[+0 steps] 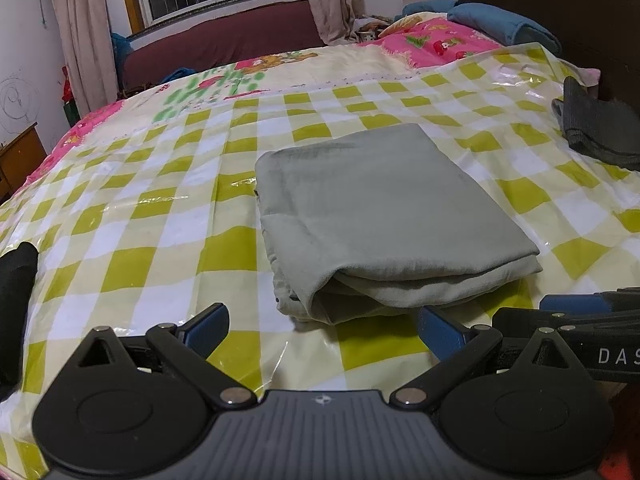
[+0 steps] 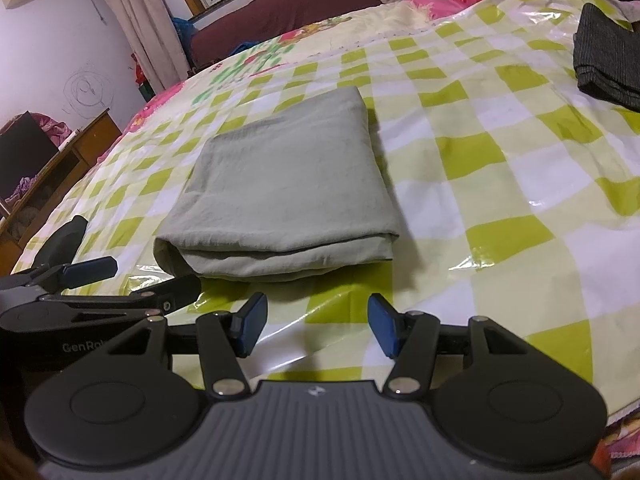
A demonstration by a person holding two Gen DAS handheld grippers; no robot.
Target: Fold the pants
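Observation:
Grey-green pants lie folded into a thick rectangle on the yellow-and-white checked plastic sheet. They also show in the right wrist view. My left gripper is open and empty, just short of the pants' near edge. My right gripper is open and empty, also just in front of the near edge. Each gripper shows at the side of the other's view: the right one and the left one.
Dark folded garment lies at the sheet's right side; it also shows in the right wrist view. Pink floral bedding and blue cloth at the back. Wooden furniture stands left of the bed.

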